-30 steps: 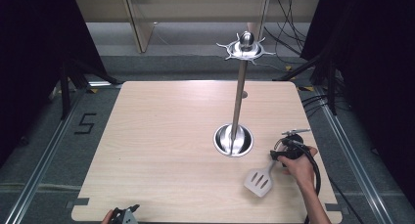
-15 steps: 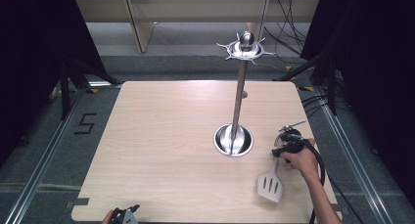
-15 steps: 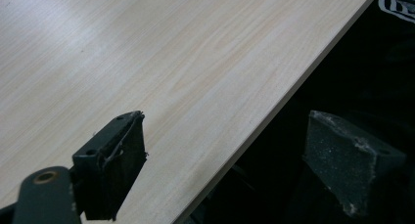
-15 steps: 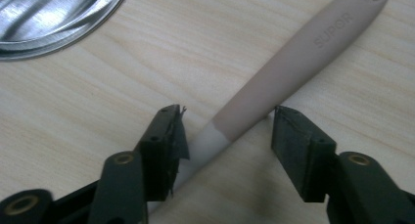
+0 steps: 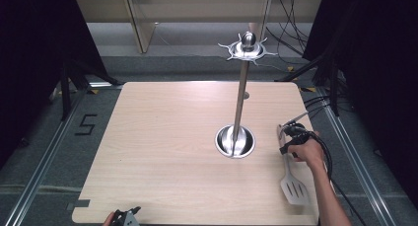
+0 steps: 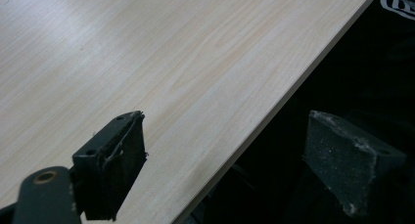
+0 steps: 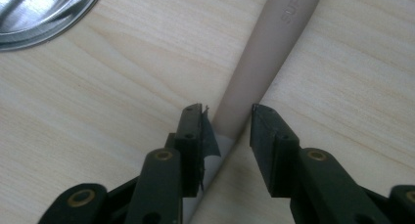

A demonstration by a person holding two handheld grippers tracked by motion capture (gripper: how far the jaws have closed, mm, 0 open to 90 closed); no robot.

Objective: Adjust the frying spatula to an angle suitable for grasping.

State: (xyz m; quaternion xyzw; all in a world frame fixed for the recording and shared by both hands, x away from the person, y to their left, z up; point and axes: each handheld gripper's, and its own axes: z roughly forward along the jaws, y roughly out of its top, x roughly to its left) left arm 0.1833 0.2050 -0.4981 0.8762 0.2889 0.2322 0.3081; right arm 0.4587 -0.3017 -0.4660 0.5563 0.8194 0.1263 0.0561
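The spatula [image 5: 292, 179] lies on the worktop [image 5: 162, 152], its handle between the right gripper [image 7: 227, 117] fingers, which have just been closing. One finger touches it; the other stands clear. The left gripper [image 6: 225, 150] fingers gape at the near edge.

- I count one spatula [image 5: 292, 179] on my tabletop [image 5: 162, 152].
- I see one metal utensil stand [image 5: 241, 102].
- I have two grippers: left gripper [image 5: 127, 217], right gripper [image 5: 291, 133].

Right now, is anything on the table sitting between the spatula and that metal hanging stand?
Nothing visible. The beige-handled slotted spatula lies along the right side of the light wooden table, its handle between the jaws of the right claw, which have just been closing. Bare tabletop separates it from the round base of the steel utensil stand.
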